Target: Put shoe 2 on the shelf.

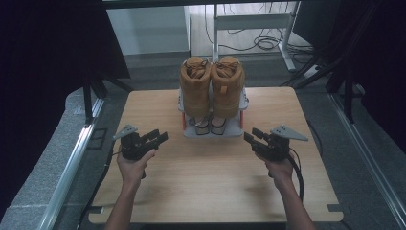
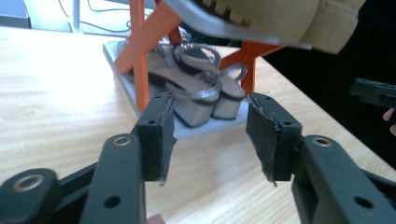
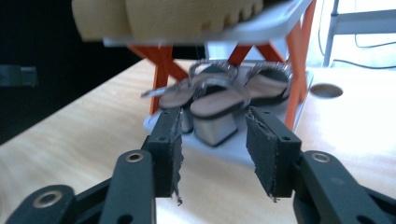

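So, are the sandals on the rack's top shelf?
No, the sandals sit on the rack's bottom shelf, beneath the tan boots.

Empty tool (image 3: 212,154) faces sandals (image 3: 219,93) under rack (image 3: 261,30).

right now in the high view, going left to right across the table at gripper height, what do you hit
left gripper → heeled sandals on the shoe rack's lower shelf → right gripper. Both grippers hang open and empty, each apart from the rack.
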Tool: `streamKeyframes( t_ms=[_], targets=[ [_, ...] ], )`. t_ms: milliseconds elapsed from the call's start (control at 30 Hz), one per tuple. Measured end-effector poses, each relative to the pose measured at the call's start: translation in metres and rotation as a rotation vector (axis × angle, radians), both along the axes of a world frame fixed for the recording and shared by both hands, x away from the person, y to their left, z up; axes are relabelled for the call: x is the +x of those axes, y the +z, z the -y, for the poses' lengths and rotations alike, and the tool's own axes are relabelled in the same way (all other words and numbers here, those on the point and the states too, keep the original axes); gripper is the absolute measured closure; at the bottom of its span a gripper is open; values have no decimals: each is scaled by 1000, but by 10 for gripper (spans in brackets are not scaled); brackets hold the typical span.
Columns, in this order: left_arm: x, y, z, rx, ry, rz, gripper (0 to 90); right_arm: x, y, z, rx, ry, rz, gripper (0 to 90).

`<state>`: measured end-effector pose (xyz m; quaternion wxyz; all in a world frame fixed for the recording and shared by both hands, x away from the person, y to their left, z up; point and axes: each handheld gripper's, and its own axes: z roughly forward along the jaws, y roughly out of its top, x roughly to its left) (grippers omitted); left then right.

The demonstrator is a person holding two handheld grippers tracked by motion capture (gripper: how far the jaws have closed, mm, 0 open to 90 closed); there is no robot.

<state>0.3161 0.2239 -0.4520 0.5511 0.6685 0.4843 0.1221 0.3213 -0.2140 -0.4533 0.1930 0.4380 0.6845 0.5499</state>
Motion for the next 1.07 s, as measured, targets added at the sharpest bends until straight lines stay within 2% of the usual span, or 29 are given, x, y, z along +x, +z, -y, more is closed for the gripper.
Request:
streamKeyframes(
  t_ms=[100, 433, 600, 700, 733, 1067],
  targets=[
    [-8, -13, -1, -19, -5, -18, 490, -6, -13, 0, 2, 11, -16, 542],
    [-28, -49, 0, 80, -31, -40, 466, -20, -50, 4, 5, 2, -72, 526],
    [-32, -58, -4, 82, -21, -63, 461, -25, -63, 4, -11, 12, -91, 523],
    [-34, -59, -6, 114, -13, -62, 456, -26, -66, 1, -66, 26, -93, 516],
    [-35, -59, -6, 123, -13, -58, 456, -27, -66, 1, -70, 27, -87, 515],
    [-37, -62, -11, 106, -2, -58, 450, -33, -62, -1, -54, 38, -67, 512]
  ],
)
